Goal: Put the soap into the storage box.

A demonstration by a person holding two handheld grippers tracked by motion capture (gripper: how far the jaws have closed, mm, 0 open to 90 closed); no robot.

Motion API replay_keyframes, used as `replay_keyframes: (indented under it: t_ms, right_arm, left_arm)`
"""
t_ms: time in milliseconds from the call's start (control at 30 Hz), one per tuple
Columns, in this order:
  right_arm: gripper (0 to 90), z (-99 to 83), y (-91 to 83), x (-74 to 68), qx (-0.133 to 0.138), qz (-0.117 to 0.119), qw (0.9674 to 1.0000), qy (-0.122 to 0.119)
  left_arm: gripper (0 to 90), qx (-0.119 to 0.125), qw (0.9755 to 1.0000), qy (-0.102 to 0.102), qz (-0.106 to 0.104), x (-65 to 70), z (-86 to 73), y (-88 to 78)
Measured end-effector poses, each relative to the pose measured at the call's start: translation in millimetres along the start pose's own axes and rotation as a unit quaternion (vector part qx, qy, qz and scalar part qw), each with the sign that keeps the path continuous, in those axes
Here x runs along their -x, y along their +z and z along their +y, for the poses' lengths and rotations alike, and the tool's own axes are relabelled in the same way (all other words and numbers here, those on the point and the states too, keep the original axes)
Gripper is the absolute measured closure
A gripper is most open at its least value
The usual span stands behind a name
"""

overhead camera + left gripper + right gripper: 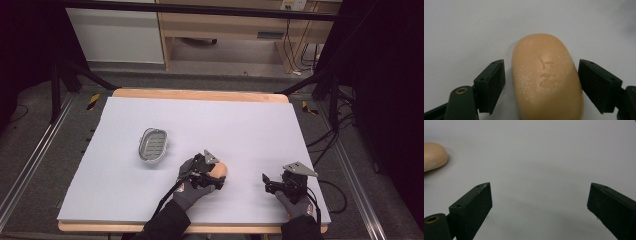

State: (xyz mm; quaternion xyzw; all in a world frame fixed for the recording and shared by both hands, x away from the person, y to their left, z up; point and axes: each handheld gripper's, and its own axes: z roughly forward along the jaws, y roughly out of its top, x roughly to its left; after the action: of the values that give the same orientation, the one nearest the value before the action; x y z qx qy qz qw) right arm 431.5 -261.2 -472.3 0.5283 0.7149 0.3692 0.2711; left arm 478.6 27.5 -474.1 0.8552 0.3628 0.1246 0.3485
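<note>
Between the jaws of our left gripper [541, 87] lies an orange soap bar [546, 80], flat on the white table cover [260, 125] near the front edge. We find the jaws spread just wider than the bar, a slim gap on each side, nothing clamped. We judge the bar light, rigid, and slippery on its rounded flanks; the sound hold is across its narrow waist, pads square to the long sides. Our right gripper [274, 184] rests wide open and empty, well apart to the right. A grey soap dish [152, 145] sits to the left and farther back, with bare cover between it and the bar. We note no obstruction along that path.
</note>
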Motion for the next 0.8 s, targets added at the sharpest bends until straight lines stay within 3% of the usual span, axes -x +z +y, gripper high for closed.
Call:
replay_keyframes:
  t_ms: [400,800]
  right_arm:
    - [6.2,0.0,0.2,-0.2,0.000,0.000,1.0000,0.001]
    - [6.2,0.1,0.5,-0.1,-0.001,0.000,1.0000,-0.001]
  left_arm:
    - [25.1,-0.008,0.9999,0.006,0.010,3.9,0.8,5.4]
    - [31.4,-0.012,0.9997,-0.003,0.020,5.6,2.8,4.7]
